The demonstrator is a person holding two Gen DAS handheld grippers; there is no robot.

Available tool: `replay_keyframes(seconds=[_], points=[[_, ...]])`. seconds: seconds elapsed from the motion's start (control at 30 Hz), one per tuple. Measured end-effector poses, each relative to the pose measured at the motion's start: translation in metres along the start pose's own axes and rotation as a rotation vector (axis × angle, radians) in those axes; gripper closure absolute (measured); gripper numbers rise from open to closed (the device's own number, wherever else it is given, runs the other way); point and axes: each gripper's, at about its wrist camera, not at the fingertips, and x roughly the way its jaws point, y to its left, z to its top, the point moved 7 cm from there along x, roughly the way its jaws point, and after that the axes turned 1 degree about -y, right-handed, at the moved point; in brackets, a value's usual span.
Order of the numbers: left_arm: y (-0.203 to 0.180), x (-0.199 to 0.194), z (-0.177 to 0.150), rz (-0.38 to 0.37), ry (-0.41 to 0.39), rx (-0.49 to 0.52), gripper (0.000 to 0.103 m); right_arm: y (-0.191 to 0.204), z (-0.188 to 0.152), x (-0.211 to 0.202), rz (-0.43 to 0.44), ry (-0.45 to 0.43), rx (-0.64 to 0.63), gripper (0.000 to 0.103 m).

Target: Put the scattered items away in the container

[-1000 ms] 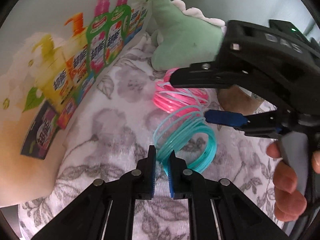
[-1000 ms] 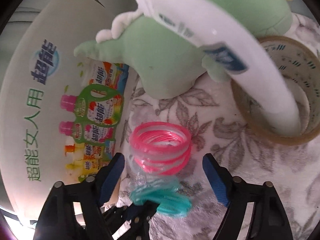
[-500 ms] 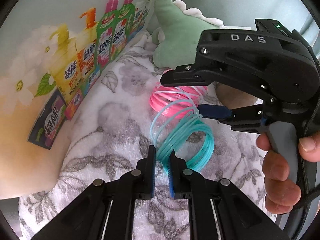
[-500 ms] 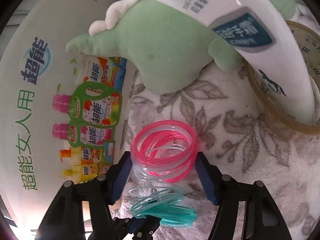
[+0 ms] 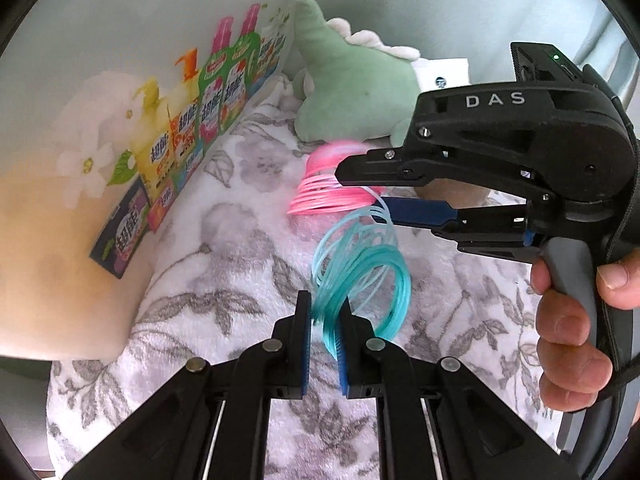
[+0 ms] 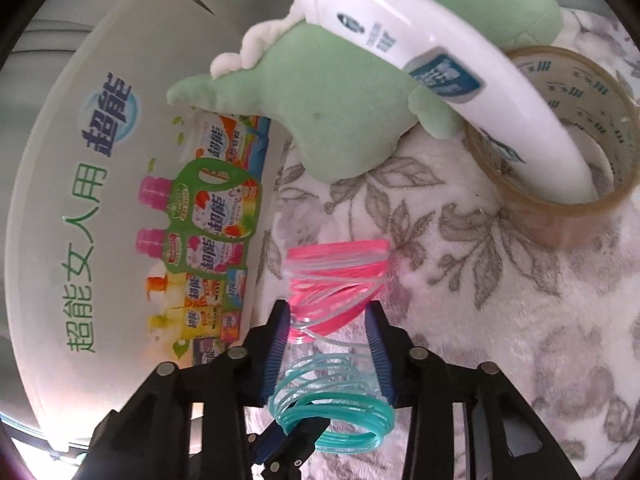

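Right now the spring toy (image 5: 360, 256) lies stretched across the floral blanket (image 5: 224, 280), teal coils at one end, pink coils at the other, clear turns btwn them. Taking the green plush dinosaur (image 5: 352, 96) as the landmark: the pink end sits just in front of its belly, the teal end further out from it, toward both cameras.

Left gripper (image 5: 324, 322) is clamped tight on the teal coils; the strands are pinched btwn its blue pads and loop out to the side. In the right wrist view the same fingers show at the bottom edge, under the teal bundle.

Right gripper (image 6: 326, 340) straddles the pink end w/ its jaws closing; both blue pads already sit against the sides of the pink coils, which look squeezed flat btwn them. A hand (image 5: 572, 320) wraps the grey handle of that gripper in the left wrist view.

Beside the dinosaur, on the side away from the printed wall, a roll of brown tape (image 6: 560, 132) lies flat on the blanket, and a white tube (image 6: 440, 64) leans across the dino's body w/ its lower end inside the tape roll.

On the dinosaur's other side stands the printed cardboard wall (image 6: 120, 200) of the container, showing detergent bottles and green characters; the blanket runs right up to it.
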Motion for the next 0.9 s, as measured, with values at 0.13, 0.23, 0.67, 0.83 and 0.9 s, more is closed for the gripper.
replay_keyframes(seconds=[0.13,0.23,0.67,0.83,0.9], points=[[-0.004,-0.010,-0.002,-0.006,-0.019,0.011,0.092,0.005,-0.004,-0.015,0.003,-0.015,-0.017,0.069],[-0.009,-0.019,-0.004,-0.013,-0.034,0.018,0.092,0.010,-0.005,-0.025,0.009,-0.028,-0.028,0.078],[-0.019,-0.025,0.010,-0.030,-0.098,0.047,0.092,0.027,-0.020,-0.065,0.026,-0.073,-0.069,0.087],[-0.024,-0.039,0.009,-0.035,-0.122,0.052,0.092,0.031,-0.023,-0.076,0.037,-0.091,-0.083,0.092],[-0.027,-0.046,0.010,-0.037,-0.134,0.058,0.092,0.034,-0.023,-0.081,0.045,-0.102,-0.088,0.093]])
